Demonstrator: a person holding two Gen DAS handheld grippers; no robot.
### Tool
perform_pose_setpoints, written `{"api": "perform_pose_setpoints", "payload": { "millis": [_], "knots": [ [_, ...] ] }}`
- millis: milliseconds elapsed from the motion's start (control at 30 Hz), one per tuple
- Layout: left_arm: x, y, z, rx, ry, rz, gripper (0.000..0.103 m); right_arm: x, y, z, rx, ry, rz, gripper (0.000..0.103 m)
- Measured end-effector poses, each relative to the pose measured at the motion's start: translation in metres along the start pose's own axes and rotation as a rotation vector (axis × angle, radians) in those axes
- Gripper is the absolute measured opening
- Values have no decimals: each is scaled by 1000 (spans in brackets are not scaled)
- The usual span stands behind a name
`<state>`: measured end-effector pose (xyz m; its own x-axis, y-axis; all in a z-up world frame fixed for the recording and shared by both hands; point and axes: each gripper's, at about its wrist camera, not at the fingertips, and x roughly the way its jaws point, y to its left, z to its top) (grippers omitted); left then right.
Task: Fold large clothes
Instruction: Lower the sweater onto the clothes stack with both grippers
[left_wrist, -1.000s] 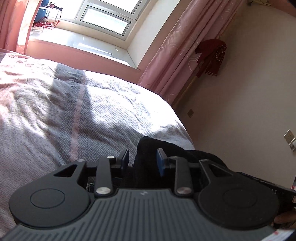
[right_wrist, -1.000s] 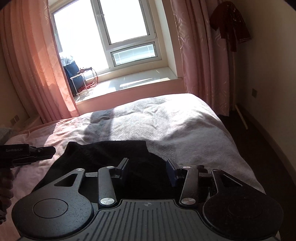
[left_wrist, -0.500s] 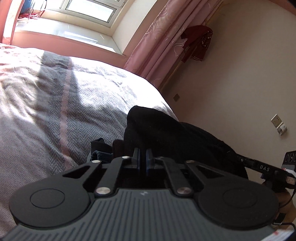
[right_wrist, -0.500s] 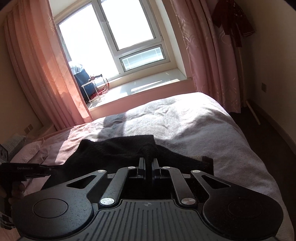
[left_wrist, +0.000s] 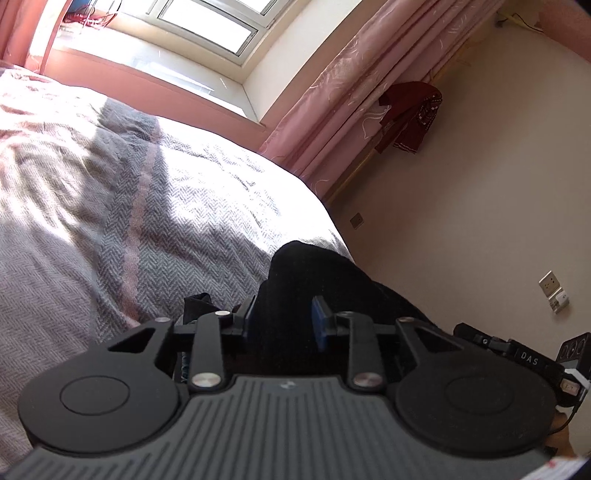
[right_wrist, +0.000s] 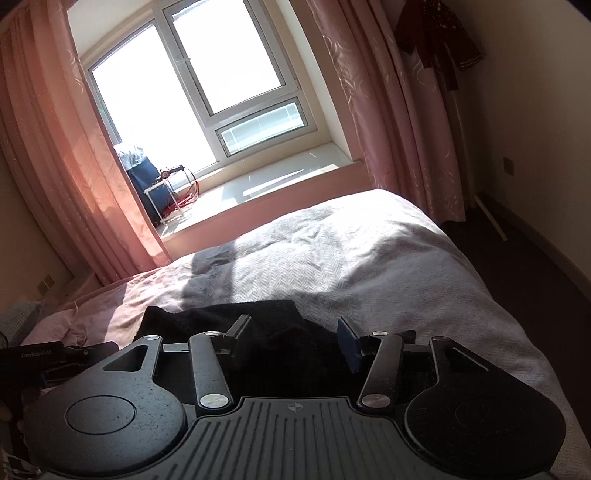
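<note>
Matt black cloth garment; herringbone-woven bedspread

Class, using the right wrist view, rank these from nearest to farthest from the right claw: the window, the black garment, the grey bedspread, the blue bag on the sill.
1. Black garment: lying between the opening fingers of the right claw.
2. Grey bedspread: just beyond, spreading right.
3. Blue bag: on the sill, upper left.
4. Window: behind the bag, at the far wall.

Each camera's own gripper body hides the near part of the black garment, low in the frame. In the left wrist view the other gripper is cut off at the right edge. The window is washed out by glare, upper centre of the right wrist view.
</note>
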<state>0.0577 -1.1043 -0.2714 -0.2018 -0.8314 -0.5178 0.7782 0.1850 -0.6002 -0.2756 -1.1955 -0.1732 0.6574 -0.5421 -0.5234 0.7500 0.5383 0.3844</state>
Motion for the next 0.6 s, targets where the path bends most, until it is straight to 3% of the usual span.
{"api": "perform_pose_setpoints", "payload": {
  "millis": [167,200,233,267,367,500,533,567,600],
  "knots": [
    [33,15,8,-91,65,6,25,41,9,13,-24,94,53,45],
    [36,17,8,-102,67,-2,21,46,11,12,-46,96,36,18],
    [38,18,8,-107,65,-10,13,48,11,12,-63,94,22,1],
    [38,17,7,-99,61,-32,2,48,6,12,-47,86,30,2],
    [28,10,6,-16,-8,-12,2,41,-2,13,-21,47,34,2],
    [32,16,2,-20,-14,29,4,55,-16,4,-14,101,-179,0],
    [33,13,0,-8,-11,57,3,58,-16,4,-28,117,-272,0],
    [34,9,-1,9,-9,83,4,58,-18,3,-34,124,-301,0],
    [34,6,0,25,-6,107,4,53,-25,3,5,126,-274,0]
  ]
}}
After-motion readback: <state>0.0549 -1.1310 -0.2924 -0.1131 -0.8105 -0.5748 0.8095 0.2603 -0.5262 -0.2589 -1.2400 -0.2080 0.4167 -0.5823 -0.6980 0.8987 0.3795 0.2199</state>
